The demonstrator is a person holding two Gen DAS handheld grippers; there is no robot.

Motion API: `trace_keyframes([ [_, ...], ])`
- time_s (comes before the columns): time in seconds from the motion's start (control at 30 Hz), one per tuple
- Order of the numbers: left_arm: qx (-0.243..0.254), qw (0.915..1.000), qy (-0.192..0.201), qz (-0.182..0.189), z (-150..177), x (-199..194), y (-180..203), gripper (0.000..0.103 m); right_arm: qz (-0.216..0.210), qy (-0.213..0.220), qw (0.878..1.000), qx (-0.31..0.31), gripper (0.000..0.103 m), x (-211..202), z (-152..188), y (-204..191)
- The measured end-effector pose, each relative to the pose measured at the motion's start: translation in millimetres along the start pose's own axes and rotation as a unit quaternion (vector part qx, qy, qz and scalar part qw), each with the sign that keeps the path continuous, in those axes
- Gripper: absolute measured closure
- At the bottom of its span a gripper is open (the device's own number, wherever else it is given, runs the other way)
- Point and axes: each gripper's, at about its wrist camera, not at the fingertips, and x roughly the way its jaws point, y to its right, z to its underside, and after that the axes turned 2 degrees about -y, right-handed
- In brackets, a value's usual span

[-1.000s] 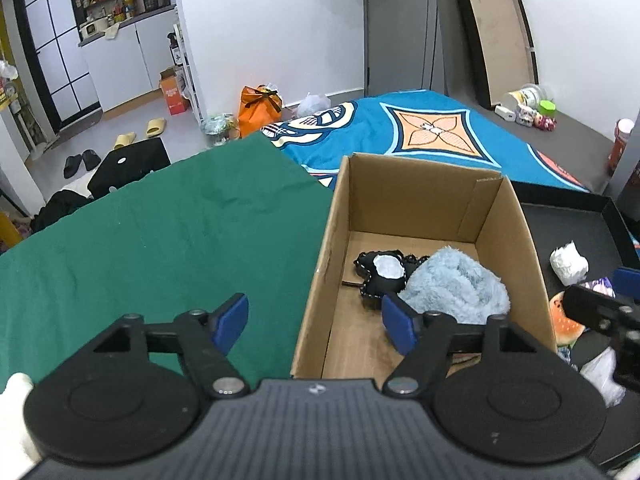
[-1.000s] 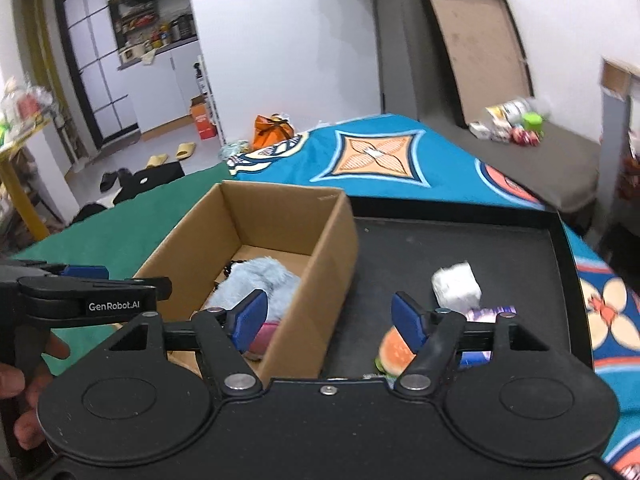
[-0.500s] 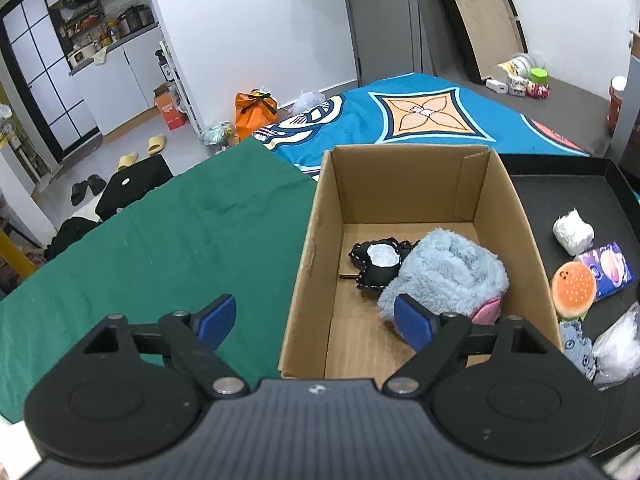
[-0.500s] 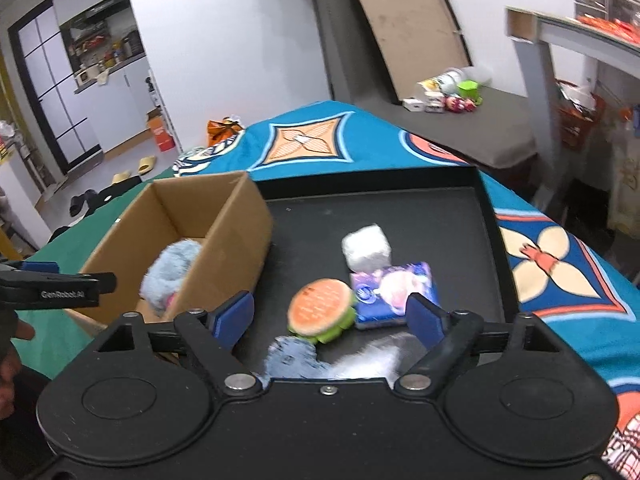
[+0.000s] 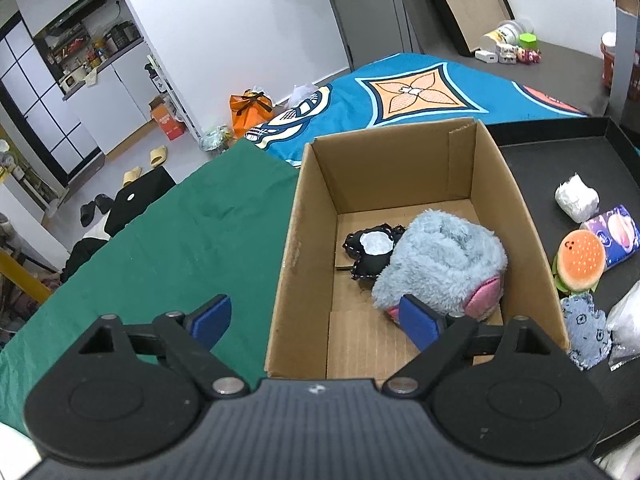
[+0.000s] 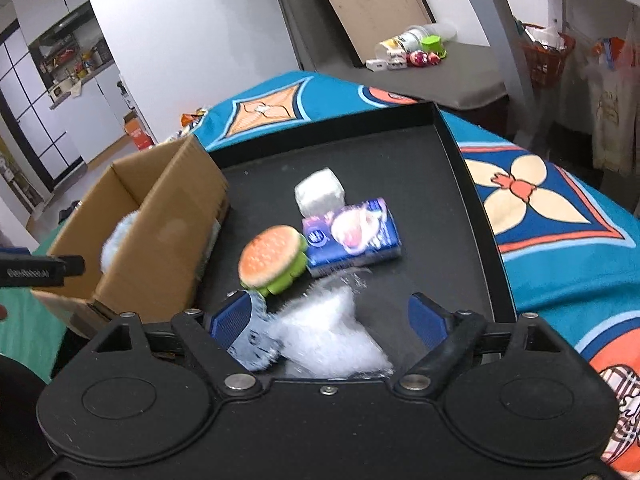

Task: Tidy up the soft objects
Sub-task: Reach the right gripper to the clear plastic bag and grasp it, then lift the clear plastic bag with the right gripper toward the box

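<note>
A cardboard box (image 5: 516, 208) holds a fluffy blue plush (image 5: 444, 264) and a black-and-white soft toy (image 5: 370, 250). My left gripper (image 5: 314, 322) is open and empty, straddling the box's near left wall. On the black tray (image 6: 400, 160) lie a burger plush (image 6: 272, 258), a blue tissue pack (image 6: 352, 234), a white wrapped bundle (image 6: 320, 194), a clear plastic bag (image 6: 332, 330) and a blue patterned cloth (image 6: 256, 342). My right gripper (image 6: 328, 320) is open, low over the bag and cloth. The box also shows in the right wrist view (image 6: 160, 236).
The box stands on a green cloth (image 5: 168, 248) beside the tray (image 5: 560, 152). A blue patterned blanket (image 6: 560, 216) lies around the tray. Floor clutter sits far behind.
My right gripper swung right from the box to over the tray and dropped toward the plastic bag and cloth. My left gripper rose slightly above the box.
</note>
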Motion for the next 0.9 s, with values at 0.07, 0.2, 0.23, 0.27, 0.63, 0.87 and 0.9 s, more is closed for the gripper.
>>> trace_keyframes([
  [0.07, 0.008, 1.0, -0.001, -0.003, -1, 1, 3, 0.012, -0.004, -0.008, 1.0, 0.008, 0.018, 3, 3, 4],
  [0.2, 0.033, 0.9994, -0.007, -0.011, 0, 3, 13, 0.012, -0.01, -0.021, 1.0, 0.015, 0.018, 6, 9, 7],
  [0.23, 0.037, 0.9992, -0.007, -0.012, 0, 3, 15, 0.012, -0.013, -0.024, 1.0, 0.015, 0.018, 7, 11, 7],
  [0.27, 0.043, 0.999, -0.007, -0.014, 0, 3, 17, 0.012, -0.015, -0.03, 0.999, 0.014, 0.018, 9, 12, 7],
  [0.63, 0.047, 0.9983, -0.035, 0.003, -12, 6, 13, 0.012, -0.008, -0.05, 0.999, -0.014, 0.049, 17, 19, 3],
  [0.87, 0.098, 0.9948, -0.029, 0.003, -11, -6, 9, 0.012, -0.002, -0.039, 0.999, -0.014, 0.072, 10, 13, 8],
  [0.9, 0.099, 0.9947, -0.029, 0.002, -11, -6, 7, 0.012, -0.001, -0.038, 0.999, -0.016, 0.075, 9, 12, 7],
])
